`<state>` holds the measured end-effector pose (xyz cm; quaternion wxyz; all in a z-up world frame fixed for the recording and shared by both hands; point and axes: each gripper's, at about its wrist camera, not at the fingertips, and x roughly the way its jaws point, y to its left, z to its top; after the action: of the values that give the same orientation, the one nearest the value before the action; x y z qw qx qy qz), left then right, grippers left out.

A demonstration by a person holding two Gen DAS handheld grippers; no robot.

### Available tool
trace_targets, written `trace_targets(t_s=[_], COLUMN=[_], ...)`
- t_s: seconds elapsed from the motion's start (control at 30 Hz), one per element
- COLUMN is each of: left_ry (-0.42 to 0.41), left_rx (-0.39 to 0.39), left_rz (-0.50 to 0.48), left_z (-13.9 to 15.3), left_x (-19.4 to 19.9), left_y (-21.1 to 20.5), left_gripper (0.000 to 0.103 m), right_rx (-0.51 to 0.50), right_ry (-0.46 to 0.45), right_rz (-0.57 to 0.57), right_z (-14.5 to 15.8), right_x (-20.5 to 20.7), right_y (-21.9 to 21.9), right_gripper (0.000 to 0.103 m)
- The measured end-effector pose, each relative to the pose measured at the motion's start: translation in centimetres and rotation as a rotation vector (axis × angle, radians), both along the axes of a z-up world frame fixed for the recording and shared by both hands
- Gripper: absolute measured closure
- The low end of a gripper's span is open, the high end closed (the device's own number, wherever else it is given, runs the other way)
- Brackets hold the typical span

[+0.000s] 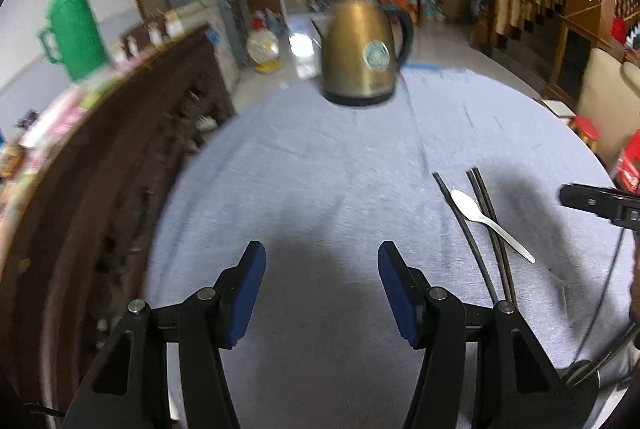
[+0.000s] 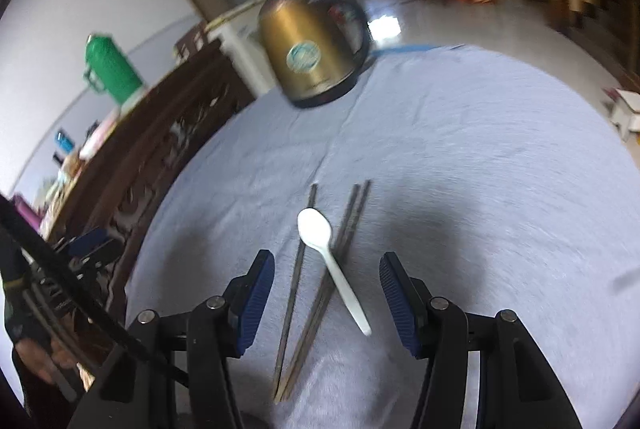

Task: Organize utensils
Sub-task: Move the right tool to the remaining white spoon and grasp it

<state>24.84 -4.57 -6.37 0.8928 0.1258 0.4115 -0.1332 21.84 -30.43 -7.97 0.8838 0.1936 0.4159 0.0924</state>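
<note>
A white plastic spoon [image 2: 332, 265] lies across dark chopsticks [image 2: 298, 285] on the light blue tablecloth [image 2: 480, 189]. In the left wrist view the spoon [image 1: 486, 219] and chopsticks [image 1: 468, 233] lie to the right of my left gripper [image 1: 322, 261], which is open and empty above bare cloth. My right gripper [image 2: 327, 271] is open, its jaws standing either side of the spoon and chopsticks, above them. Its body [image 1: 600, 203] shows at the right edge of the left wrist view.
A brass electric kettle [image 1: 362, 49] stands at the far side of the table [image 1: 280, 157]. A dark wooden cabinet [image 1: 120, 157] runs along the left, with a green thermos [image 1: 74, 29] on it. A red container [image 1: 630, 165] sits at the right edge.
</note>
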Motion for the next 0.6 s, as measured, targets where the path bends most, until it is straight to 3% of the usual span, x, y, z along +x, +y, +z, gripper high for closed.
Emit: trace_targets(t_s=[0.27,0.43,0.5,0.57,0.6], left_ry=[0.128,0.179,0.204,0.228,0.244], left_rx=[-0.009,-0.026,-0.040,-0.060,-0.072], left_rz=[-0.049,-0.076,-0.081,-0.084,-0.086], left_z=[-3.4,-4.5,-4.9,-5.3,-5.4], left_x=[4.6,6.7,7.7,8.7,9.2], left_y=[-2.0,-3.4,-4.0,-4.6,-5.1], left_gripper=[0.044,0.044,0.044,0.044,0.044], right_rx=[-0.119,-0.207,-0.234,-0.270,-0.274], right_ry=[0.163,0.179,0.173,0.168,0.173], right_rz=[0.257,0.304,0.306,0.305,0.308], right_z=[-4.9,-6.9,-7.0,-7.0,-7.1], right_x=[7.9,9.8,10.1,10.0,9.9], right_y=[4.8,6.3,6.4,6.5,6.3], right_gripper=[0.045,0.045,0.055,0.090,0.097])
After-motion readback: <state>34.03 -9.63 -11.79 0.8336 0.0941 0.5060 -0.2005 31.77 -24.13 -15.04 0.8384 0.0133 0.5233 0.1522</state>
